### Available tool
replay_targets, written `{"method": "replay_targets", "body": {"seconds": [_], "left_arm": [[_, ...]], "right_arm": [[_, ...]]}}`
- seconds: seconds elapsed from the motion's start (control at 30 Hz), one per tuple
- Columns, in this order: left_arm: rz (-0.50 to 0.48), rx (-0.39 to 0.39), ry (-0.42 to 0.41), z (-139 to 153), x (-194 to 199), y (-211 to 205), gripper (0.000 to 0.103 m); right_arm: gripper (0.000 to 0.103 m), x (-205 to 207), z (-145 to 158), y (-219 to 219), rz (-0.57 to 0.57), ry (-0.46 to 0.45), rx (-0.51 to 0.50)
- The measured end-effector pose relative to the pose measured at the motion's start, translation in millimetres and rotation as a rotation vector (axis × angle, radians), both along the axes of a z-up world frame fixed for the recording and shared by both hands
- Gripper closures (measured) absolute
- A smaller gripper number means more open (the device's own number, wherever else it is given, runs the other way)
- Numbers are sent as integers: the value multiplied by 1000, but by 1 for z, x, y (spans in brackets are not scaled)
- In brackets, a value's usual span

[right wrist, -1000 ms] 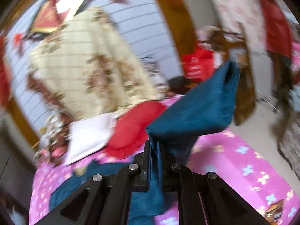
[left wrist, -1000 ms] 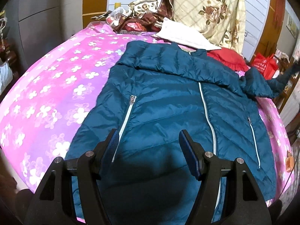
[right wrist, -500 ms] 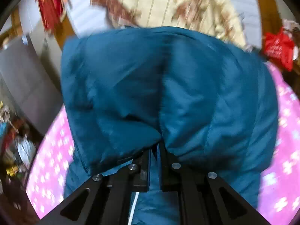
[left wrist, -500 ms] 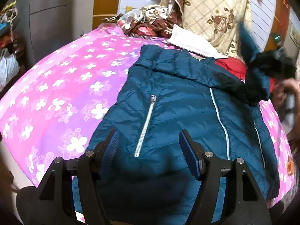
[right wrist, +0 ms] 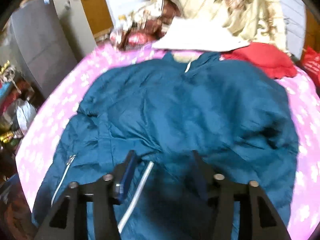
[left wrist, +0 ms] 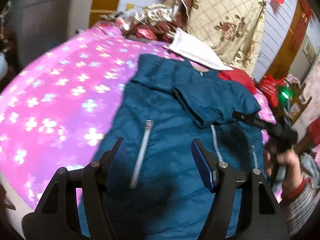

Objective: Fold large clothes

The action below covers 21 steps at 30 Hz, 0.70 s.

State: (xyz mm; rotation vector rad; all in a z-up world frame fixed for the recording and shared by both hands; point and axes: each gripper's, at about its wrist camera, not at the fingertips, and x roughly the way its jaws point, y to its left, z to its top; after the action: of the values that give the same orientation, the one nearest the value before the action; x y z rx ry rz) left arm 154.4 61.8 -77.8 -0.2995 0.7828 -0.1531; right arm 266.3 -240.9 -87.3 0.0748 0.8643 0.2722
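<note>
A teal puffer jacket [left wrist: 170,136] lies front up, zipped, on a pink flowered bedsheet [left wrist: 60,100]. Its right sleeve [left wrist: 216,102] is folded across the chest. My left gripper [left wrist: 158,148] hovers open over the lower front beside a pocket zip [left wrist: 142,154], holding nothing. In the right wrist view my right gripper [right wrist: 163,156] is just above the jacket [right wrist: 180,110]. Its jaws are opening. The sleeve [right wrist: 220,124] lies just ahead of them, and only the centre zip [right wrist: 140,188] shows between them. A person's hand [left wrist: 286,164] holds that gripper at the jacket's right edge.
At the head of the bed lie a white pillow [left wrist: 196,54], a red cloth [left wrist: 238,78], a cream flowered quilt [left wrist: 230,20] and mixed clutter [left wrist: 144,28]. A red bag [left wrist: 270,88] stands off the bed's right side. Grey cabinets [right wrist: 40,46] stand on the left.
The right gripper carried the sleeve from the far right over and down onto the jacket's front, then opened off it. The left gripper shifted slightly and stayed open.
</note>
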Motion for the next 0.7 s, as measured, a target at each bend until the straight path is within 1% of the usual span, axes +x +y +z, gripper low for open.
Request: {"method": "replay_targets", "body": {"seconds": [0.1,0.17,0.23,0.3,0.37,0.4,0.47,0.53,0.63,0.67,0.7], "left_arm": [[-29,-22,46,-3,25,-18,34],[-38,-21,86,-10,45,-32,34],[-58,-35,131,-18,66,-48,34],[-72,-52,166,-25,86,-63,34],[-84,-61,190,-32,106,-77,34],[-82,-50,204,-35,116,-84,34],[-99,-27,203,-39,133,-102,34],[-125,16,206,-44,149,-122,34],[-142,77,234,-53,169,-145,35],[-142,98,247,-56,173,-150,49],[-149,116,256,-59,177,-155,61]], "right_arm": [[49,-27,2,-32,-49,-9,121],[49,-46,-5,-65,-84,0,222],[49,-60,-16,-89,-128,1,279],[49,-70,-25,-105,-160,-4,307],[49,-78,-35,-121,-197,-21,314],[49,-81,-39,-130,-214,-34,323],[49,-85,-45,-144,-242,-45,347],[49,-88,-54,-156,-270,-56,381],[49,-86,-58,-164,-274,-61,414],[49,-87,-58,-166,-272,-63,416],[49,-87,-58,-168,-272,-65,417]]}}
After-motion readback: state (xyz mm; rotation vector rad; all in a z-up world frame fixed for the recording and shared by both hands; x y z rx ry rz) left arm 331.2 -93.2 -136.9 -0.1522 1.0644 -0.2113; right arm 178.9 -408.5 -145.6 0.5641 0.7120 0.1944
